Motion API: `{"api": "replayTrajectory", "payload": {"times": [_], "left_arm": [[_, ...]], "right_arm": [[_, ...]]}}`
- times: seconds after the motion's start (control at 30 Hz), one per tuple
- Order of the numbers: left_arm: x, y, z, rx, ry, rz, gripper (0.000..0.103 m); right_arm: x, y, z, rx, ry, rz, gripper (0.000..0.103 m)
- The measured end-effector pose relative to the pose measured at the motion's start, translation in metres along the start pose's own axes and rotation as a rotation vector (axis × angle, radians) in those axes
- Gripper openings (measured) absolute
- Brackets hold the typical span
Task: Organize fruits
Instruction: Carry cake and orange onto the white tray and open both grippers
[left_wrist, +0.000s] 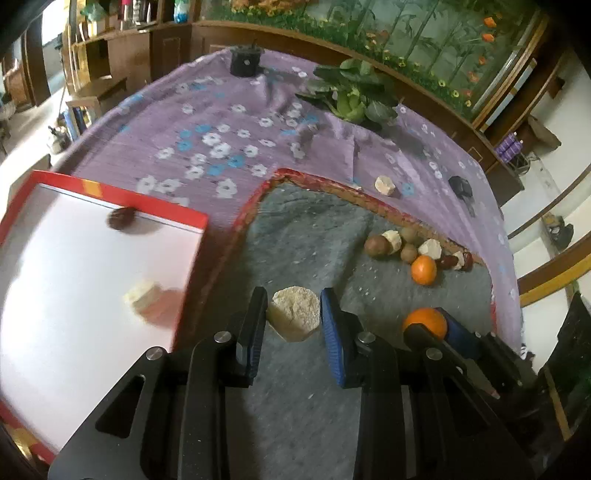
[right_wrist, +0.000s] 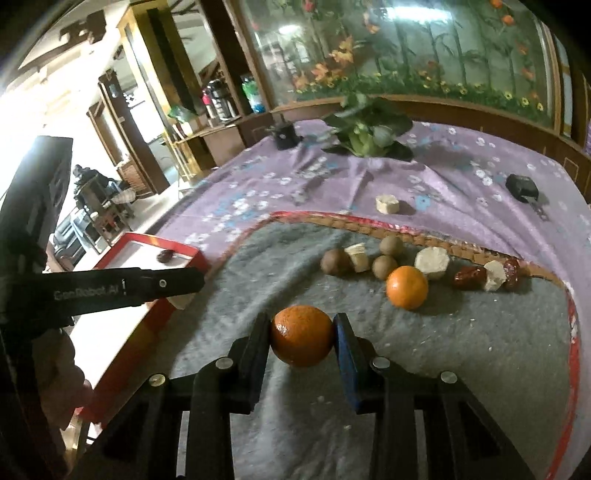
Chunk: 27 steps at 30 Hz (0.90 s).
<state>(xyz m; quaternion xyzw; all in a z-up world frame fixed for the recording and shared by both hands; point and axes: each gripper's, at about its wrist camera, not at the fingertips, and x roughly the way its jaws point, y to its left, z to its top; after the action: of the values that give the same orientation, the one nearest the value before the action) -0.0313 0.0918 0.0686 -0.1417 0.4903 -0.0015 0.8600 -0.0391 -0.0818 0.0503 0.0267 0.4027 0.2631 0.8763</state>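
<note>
My left tongs (left_wrist: 293, 314) clamp a pale chunk (left_wrist: 294, 313); my right tongs (right_wrist: 301, 341) clamp an orange (right_wrist: 301, 335); beside them, the red tray's (left_wrist: 110, 195) contents blur.

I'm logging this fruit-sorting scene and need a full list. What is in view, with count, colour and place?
oranges: two, orange; one loose on the grey mat, one in the right gripper.
pale chunks: six or so, cream; three on the mat, one on the purple cloth, one in the tray, one in the left gripper.
brown round fruits: three, on the mat.
red dates: two on the mat, a dark one in the tray.
tray: one, red rim, white inside, left of the mat.
leafy greens: one bunch, far on the cloth.
left gripper: black, shut on a chunk.
right gripper: black, shut on an orange.
</note>
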Motion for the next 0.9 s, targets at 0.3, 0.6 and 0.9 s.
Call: {"api": "replayTrajectory", "payload": {"times": [0.3,0.6,0.9], "left_arm": [[-0.032,0.027,-0.025,0.033,-0.093,0.146,0.029],[-0.051,0.069,-0.04,-0.002,-0.134,0.232,0.029],[-0.06,0.12,-0.044,-0.103,-0.129,0.239,0.029]], "right_arm": [[-0.005,0.047,-0.007,-0.065,-0.01,0.068,0.034],[0.0,0.097,-0.003,-0.134,-0.004,0.137,0.033],[0.016,0.143,0.001,-0.227,0.024,0.174,0.033]]}}
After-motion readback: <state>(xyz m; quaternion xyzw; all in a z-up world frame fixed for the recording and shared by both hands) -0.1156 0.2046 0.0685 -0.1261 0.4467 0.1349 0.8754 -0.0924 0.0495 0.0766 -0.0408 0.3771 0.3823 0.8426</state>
